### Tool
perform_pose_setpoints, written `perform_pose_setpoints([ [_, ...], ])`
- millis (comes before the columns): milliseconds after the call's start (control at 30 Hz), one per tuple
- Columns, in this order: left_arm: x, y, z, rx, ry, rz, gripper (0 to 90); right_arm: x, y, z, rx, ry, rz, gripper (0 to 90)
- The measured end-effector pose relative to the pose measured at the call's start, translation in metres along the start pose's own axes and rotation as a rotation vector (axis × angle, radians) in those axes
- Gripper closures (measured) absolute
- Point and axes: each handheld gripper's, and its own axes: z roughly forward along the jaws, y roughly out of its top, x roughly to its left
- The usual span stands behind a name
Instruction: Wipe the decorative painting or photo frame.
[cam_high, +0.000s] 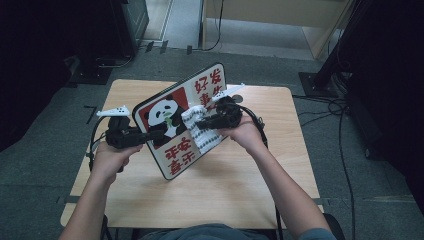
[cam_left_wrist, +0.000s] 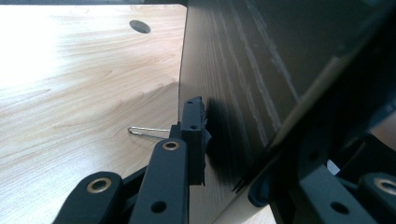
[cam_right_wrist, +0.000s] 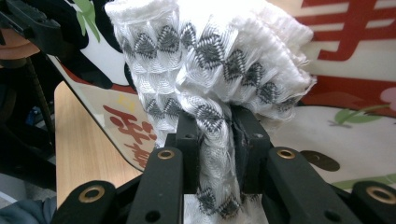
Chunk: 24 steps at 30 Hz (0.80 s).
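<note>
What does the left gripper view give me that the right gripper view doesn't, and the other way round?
The left gripper view alone shows the board's plain grey back, the left claw clamped on its edge, a thin wire clip lying on the table and a dark round hole in the tabletop. The right gripper view alone shows the white cloth with grey diamond pattern bunched in the right claw, pressed against the board's printed front with red characters and part of the panda. Both share the board and the pale wooden table.
</note>
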Motion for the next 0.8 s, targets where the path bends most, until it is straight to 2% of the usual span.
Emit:
perform_pose_setpoints([
  [800,0.0,0.0,0.0,0.001,-0.001,0.001,75.1,-0.004,-0.022,0.013,0.028,0.011,0.024,75.4],
])
